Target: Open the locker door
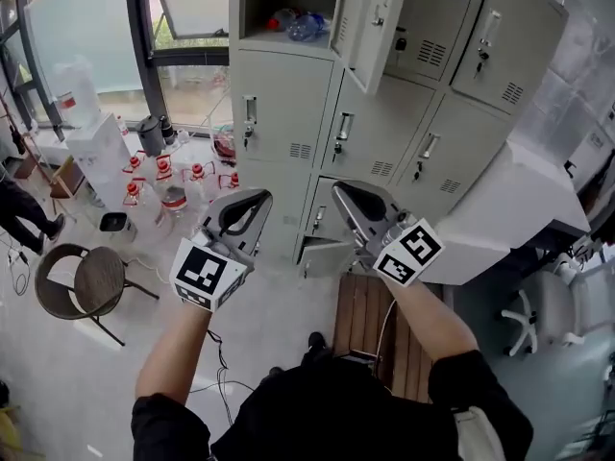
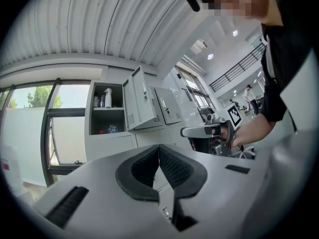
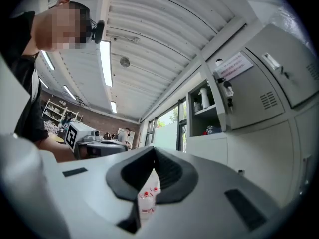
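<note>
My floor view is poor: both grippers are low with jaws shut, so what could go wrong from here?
Lifting the right gripper could strike the open locker door jutting out above it. Bottles stand on the floor left of the left gripper; a sideways step may topple them.

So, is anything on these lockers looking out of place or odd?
Two doors stand open while the others are shut: the top locker door, swung out from a compartment that holds bottles, and a bottom-row door near the floor that seems ajar. Nothing looks spilled or damaged.
</note>
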Available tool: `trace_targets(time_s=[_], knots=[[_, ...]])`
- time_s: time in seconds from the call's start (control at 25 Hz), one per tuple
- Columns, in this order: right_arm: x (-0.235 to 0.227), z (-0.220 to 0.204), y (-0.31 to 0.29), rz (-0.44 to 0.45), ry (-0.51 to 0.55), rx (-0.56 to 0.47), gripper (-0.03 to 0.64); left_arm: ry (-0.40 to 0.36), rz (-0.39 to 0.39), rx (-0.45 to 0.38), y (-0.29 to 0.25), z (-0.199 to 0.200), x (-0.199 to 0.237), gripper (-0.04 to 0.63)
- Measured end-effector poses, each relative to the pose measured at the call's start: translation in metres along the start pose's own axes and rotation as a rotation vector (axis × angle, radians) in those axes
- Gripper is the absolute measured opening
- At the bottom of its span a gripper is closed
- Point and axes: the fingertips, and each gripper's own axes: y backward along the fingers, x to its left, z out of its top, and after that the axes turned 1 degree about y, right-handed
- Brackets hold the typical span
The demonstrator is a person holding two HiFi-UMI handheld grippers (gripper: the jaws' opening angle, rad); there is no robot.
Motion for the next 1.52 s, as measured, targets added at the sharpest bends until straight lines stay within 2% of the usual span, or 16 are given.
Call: trace_targets(time_s=[0.16,0.48,0.6,0.68,0.8,0.92,1.2,1.52], knots=[[0.032,-0.039,-0.001,0.018,-0.052,0.017,0.012,0.043,0.025,0.018,0.023,-0.039,-0.020,0.017],[0.085,-0.115,0.006,0.085,-0.118,0.076,0.012,0.286,0.084,0.061,0.064,-0.128,-0.045,0.015],[0.097,-0.141,0.017,0.076,-0.176,0.099,0.012,0.321,0.087,0.094,0.073,-0.158,-0.064,0.015],[0.105,-0.155,0.024,0.078,-0.204,0.120,0.012,0.339,0.092,0.098,0.078,-0.168,-0.074,0.015],[0.119,-0.172,0.032,0.128,-0.213,0.162,0.012,0.401,0.083,0.081,0.084,-0.169,-0.085,0.015],[0.126,-0.183,0.036,0.169,-0.227,0.197,0.012,0.405,0.060,0.094,0.082,-0.172,-0.093,0.015],[0.126,-0.190,0.042,0.150,-0.229,0.210,0.011,0.362,0.041,0.138,0.082,-0.178,-0.099,0.015],[0.128,-0.196,0.041,0.170,-0.239,0.212,0.011,0.400,-0.003,0.189,0.079,-0.188,-0.110,0.016]])
